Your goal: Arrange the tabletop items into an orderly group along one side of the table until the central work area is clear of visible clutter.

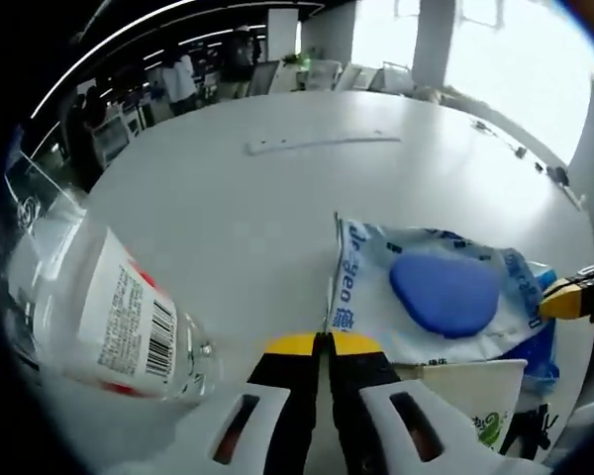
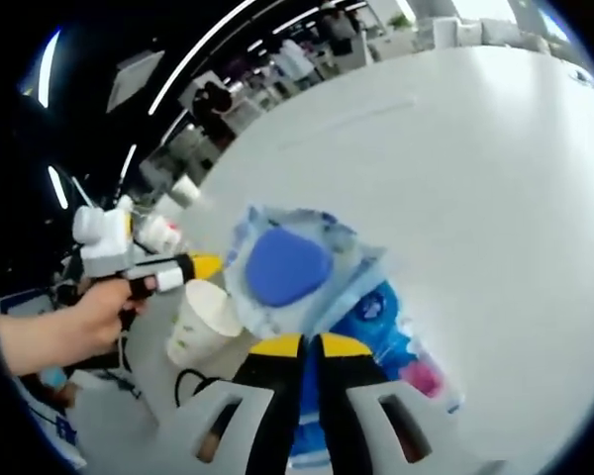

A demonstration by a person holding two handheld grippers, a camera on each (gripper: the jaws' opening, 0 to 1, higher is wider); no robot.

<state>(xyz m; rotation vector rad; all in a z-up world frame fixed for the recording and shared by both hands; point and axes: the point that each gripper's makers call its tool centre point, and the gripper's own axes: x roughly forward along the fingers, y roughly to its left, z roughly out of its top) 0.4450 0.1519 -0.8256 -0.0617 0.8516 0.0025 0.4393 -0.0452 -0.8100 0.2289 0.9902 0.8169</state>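
A white and blue wipes packet with a blue oval lid lies on the white table. My left gripper is shut on its near edge. The right gripper comes in from the right and meets the packet's far edge. In the right gripper view, my right gripper is shut at the edge of the same wipes packet, which rests on a blue pouch. A hand holds the left gripper against the packet's left corner.
A clear plastic bottle with a barcode label lies at the left. A paper cup stands just below the packet, and this paper cup shows beside the left gripper. A thin white strip lies farther off. People and desks are beyond.
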